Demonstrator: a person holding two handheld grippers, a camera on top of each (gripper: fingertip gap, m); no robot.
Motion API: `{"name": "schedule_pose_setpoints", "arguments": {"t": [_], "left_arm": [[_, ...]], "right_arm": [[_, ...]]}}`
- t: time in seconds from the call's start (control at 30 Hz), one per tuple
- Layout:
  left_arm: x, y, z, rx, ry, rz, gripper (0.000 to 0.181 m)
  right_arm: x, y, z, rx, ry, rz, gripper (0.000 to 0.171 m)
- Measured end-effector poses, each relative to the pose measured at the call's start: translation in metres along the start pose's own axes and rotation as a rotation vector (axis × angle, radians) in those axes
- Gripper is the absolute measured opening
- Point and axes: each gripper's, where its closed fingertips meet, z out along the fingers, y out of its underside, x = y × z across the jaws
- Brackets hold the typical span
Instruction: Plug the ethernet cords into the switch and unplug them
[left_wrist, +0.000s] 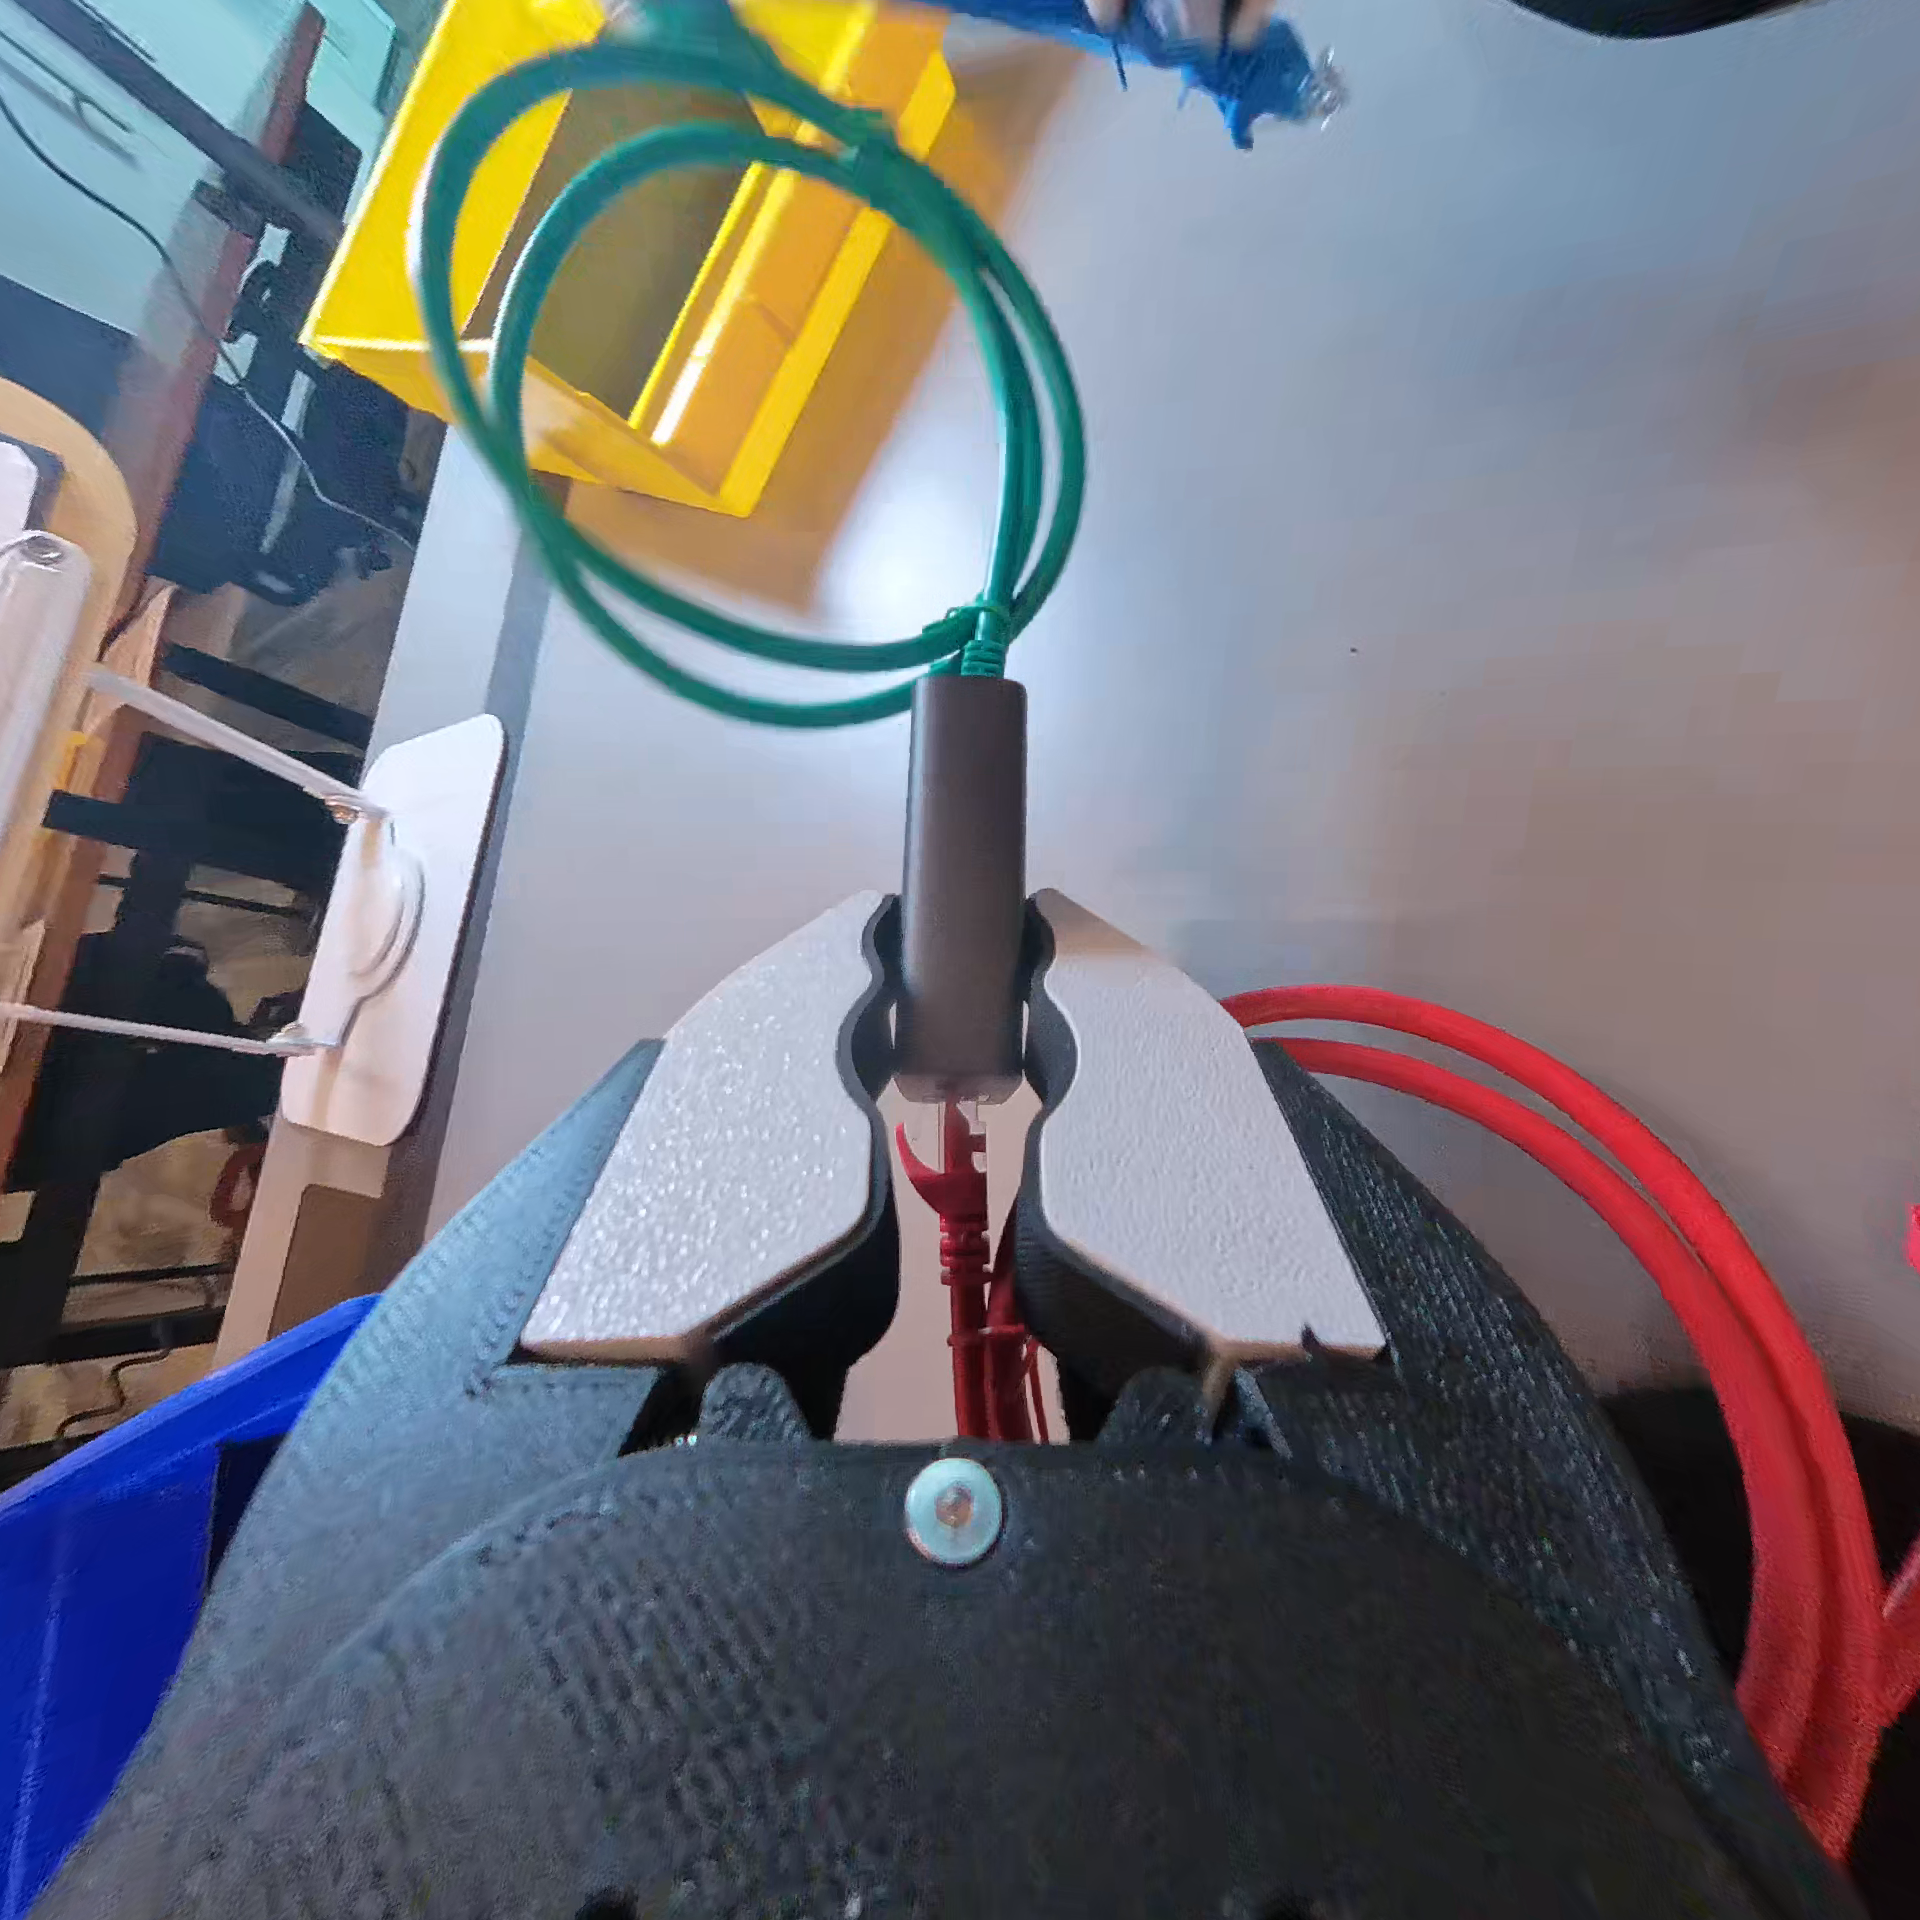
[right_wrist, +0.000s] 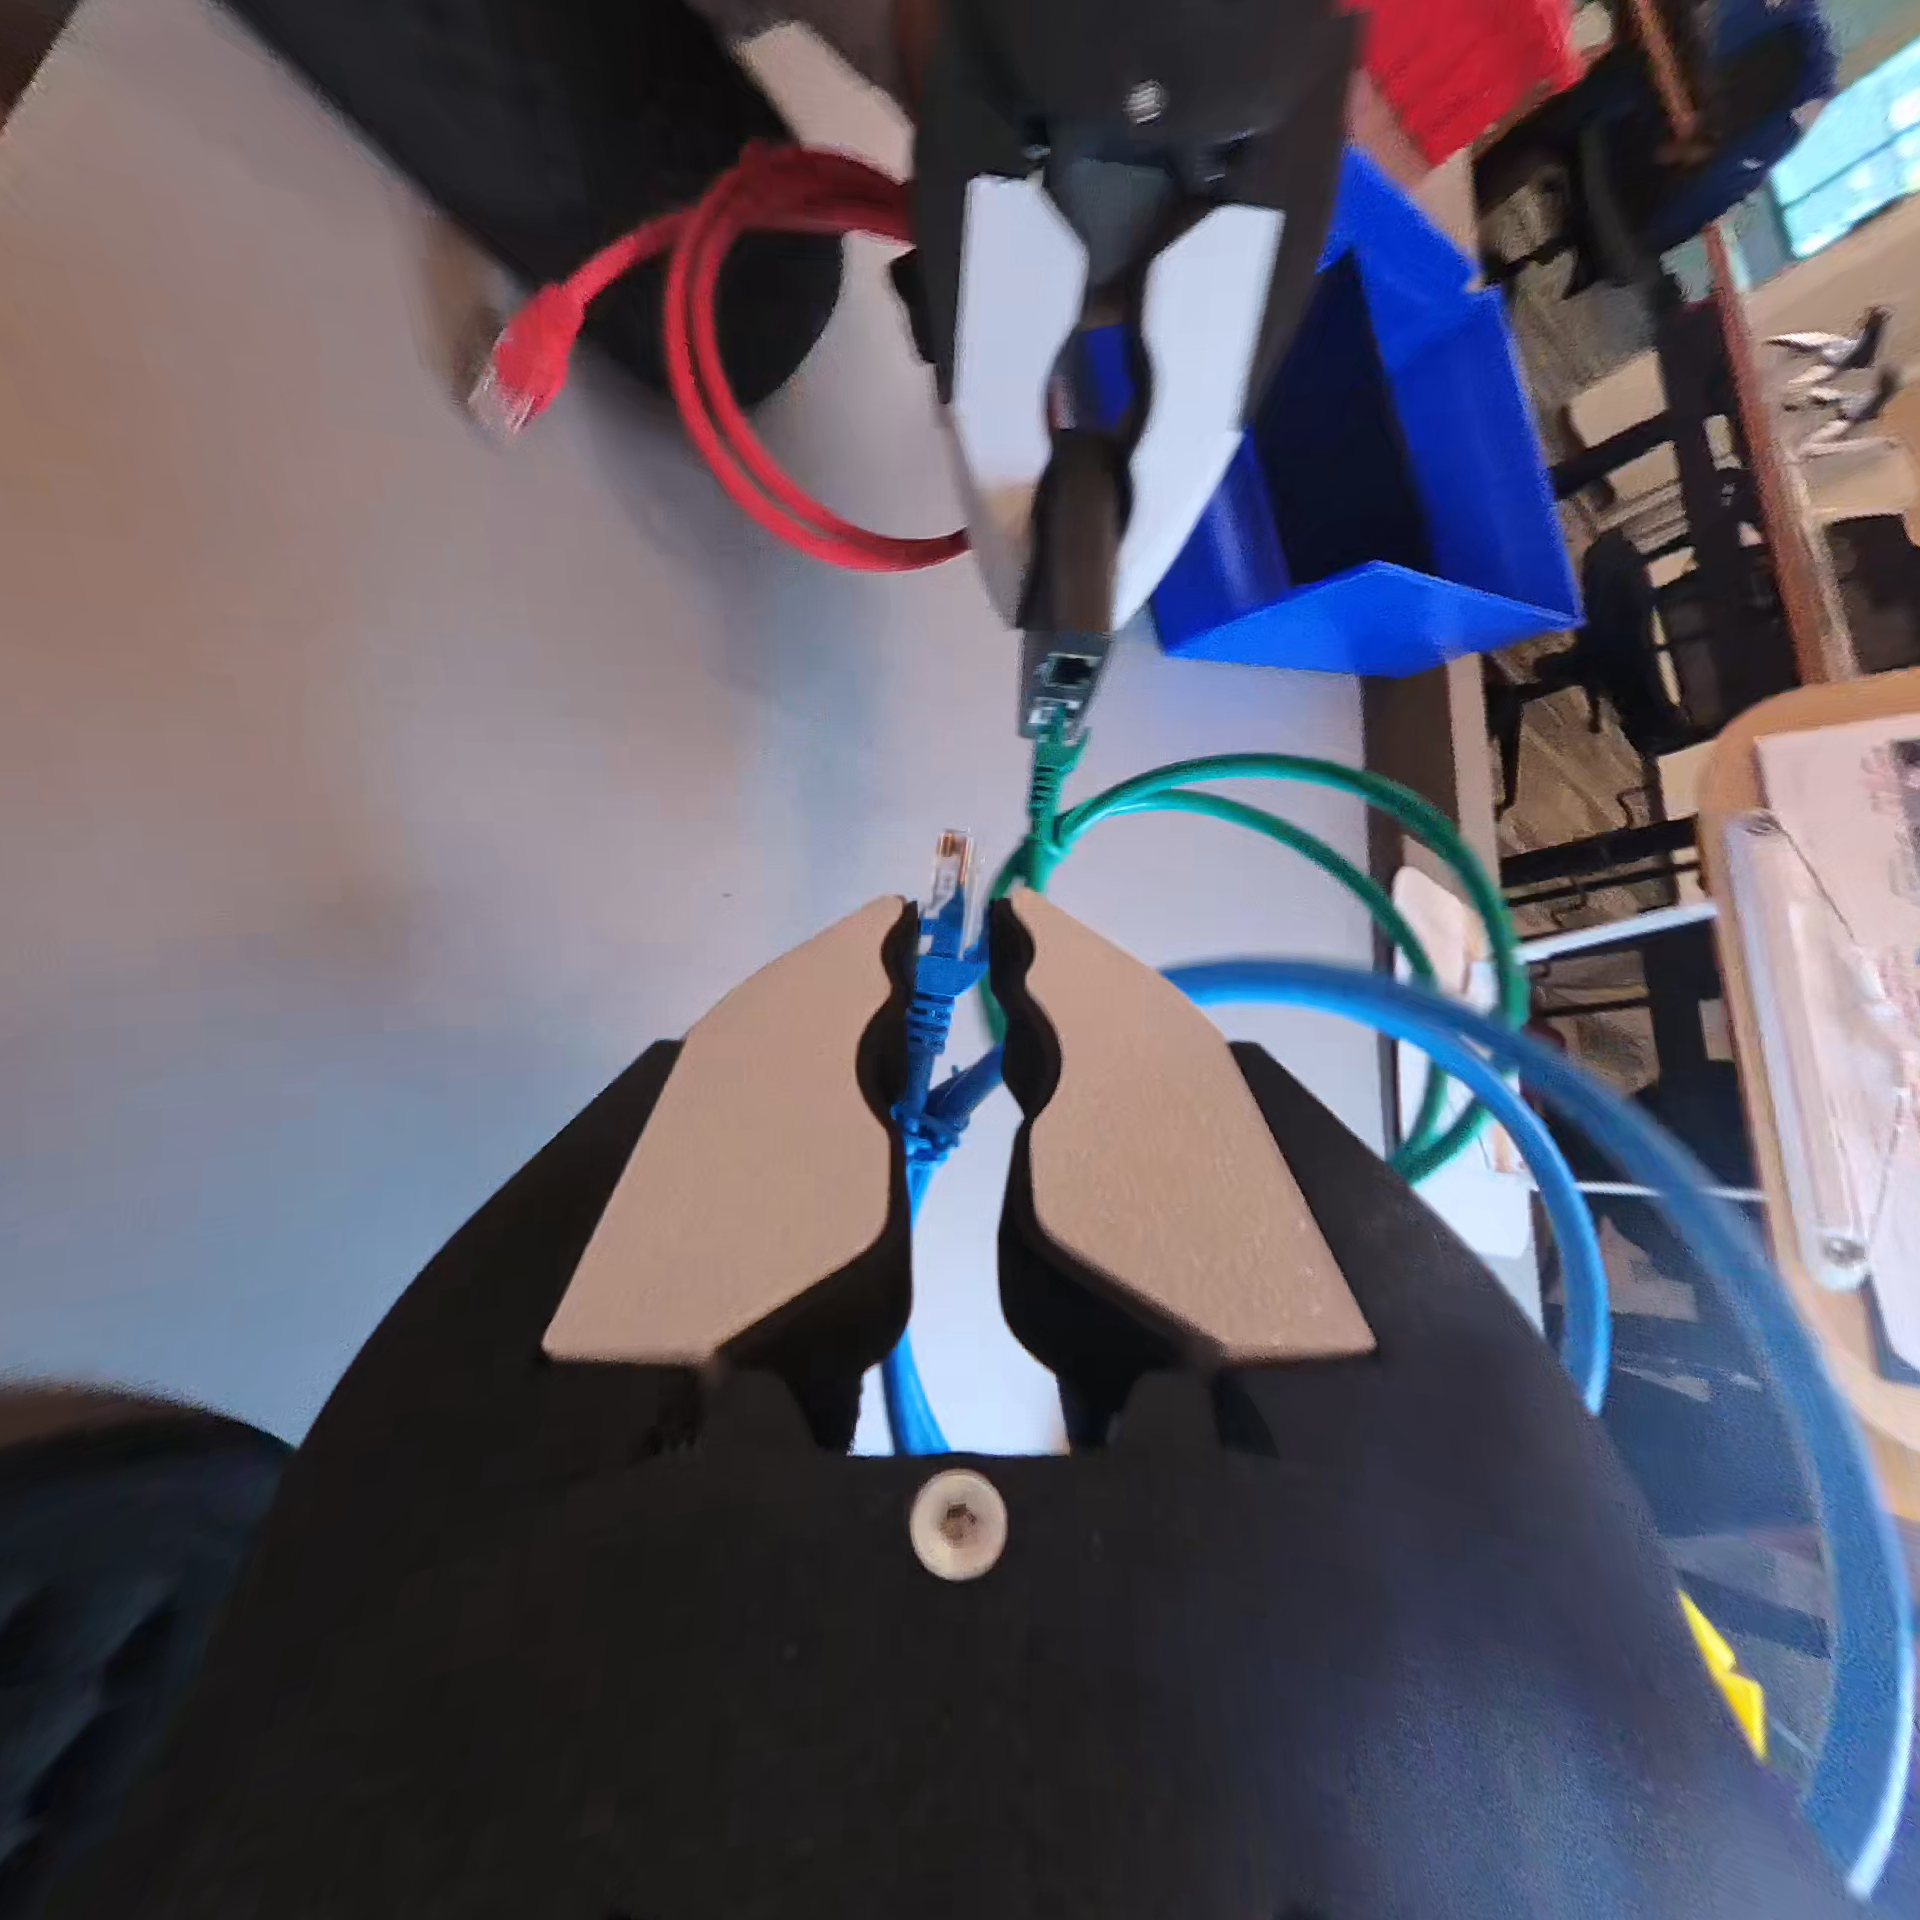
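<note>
The left gripper (left_wrist: 961, 997) is seen closed on a slim dark switch (left_wrist: 961, 883), which is clamped between its pale fingers (left_wrist: 748, 1132) and projects forward beyond the tips. A red cord (left_wrist: 1621, 1122) is plugged into the switch's near end and loops away to the right over the worktop. A green cord (left_wrist: 748, 395) is plugged into the far end, its tied coil hanging free above the worktop (left_wrist: 1455, 623). In the right wrist view the switch's far face (right_wrist: 1065, 681) is shown with one socket taken by the green cord (right_wrist: 1455, 862) and one left empty.

The right gripper (right_wrist: 951, 925) is seen nearly closed on the boot of a blue cord (right_wrist: 935, 987); its clear plug (right_wrist: 954, 857) juts past the fingertips and is held near that face, not yet touching it, with the two grippers pointed at one another.

Beyond, a pale grey worktop is shown. A blue bin (right_wrist: 1382, 488) and a yellow bin (left_wrist: 665, 270) are placed along one edge. Past that edge, dark furniture and shelving are visible, blurred.
</note>
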Motion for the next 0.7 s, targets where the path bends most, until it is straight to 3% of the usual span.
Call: {"name": "schedule_pose_setpoints", "arguments": {"t": [0.03,0.23,0.47,0.7], "left_arm": [[-0.002,0.001,-0.001,-0.004,-0.008,-0.004,0.021],[-0.017,0.026,-0.002,-0.057,-0.084,-0.089,0.021],[-0.012,0.033,0.007,-0.081,-0.071,-0.077,0.021],[-0.008,0.035,0.009,-0.086,-0.062,-0.077,0.021]], "right_arm": [[0.007,-0.001,-0.005,0.017,0.013,0.039,0.013],[0.033,0.016,-0.029,0.003,0.148,0.115,0.013],[0.131,0.067,-0.091,-0.119,0.342,0.326,0.013],[0.214,0.12,-0.104,-0.109,0.452,0.596,0.013]]}}
